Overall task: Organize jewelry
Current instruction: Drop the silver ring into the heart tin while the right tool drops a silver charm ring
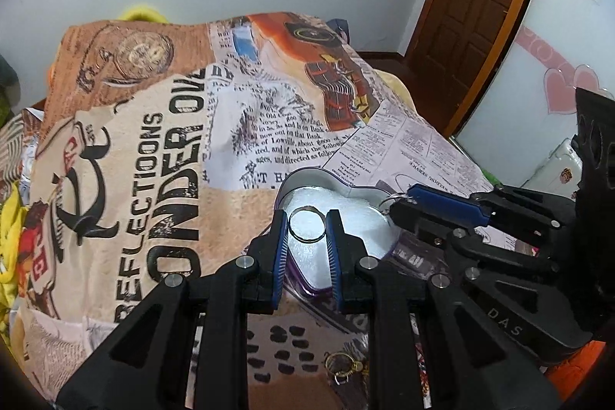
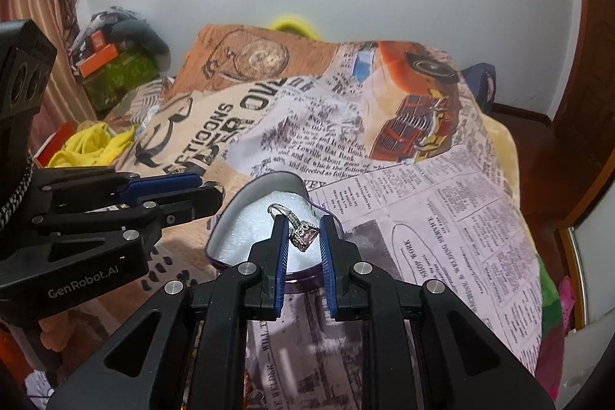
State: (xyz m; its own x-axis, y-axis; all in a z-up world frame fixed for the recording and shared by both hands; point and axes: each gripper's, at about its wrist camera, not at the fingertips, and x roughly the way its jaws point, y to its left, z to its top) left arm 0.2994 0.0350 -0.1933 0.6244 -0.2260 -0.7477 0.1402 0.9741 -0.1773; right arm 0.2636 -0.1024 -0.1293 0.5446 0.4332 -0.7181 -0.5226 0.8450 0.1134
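Observation:
A heart-shaped tin point(image 1: 326, 173) lined with white foam lies open on the printed blanket point(image 1: 153, 141). My left gripper point(image 1: 306, 222) is shut on a plain silver ring point(image 1: 307, 239), held just over the foam. My right gripper point(image 1: 399, 202) comes in from the right with a ring point(image 1: 388, 198) at its tips. In the right wrist view that gripper point(image 2: 303, 231) is shut on a silver ring with a pink stone point(image 2: 305, 237), above the tin point(image 2: 246, 195). The left gripper point(image 2: 209, 189) reaches in from the left, beside the tin's rim.
A gold earring point(image 1: 342, 366) lies on the blanket in front of the tin. Yellow cloth point(image 2: 92, 145) and orange boxes point(image 2: 100, 56) crowd the left side. A wooden door point(image 1: 480, 6) stands at the back right. The blanket point(image 2: 423, 237) drops off at the right edge.

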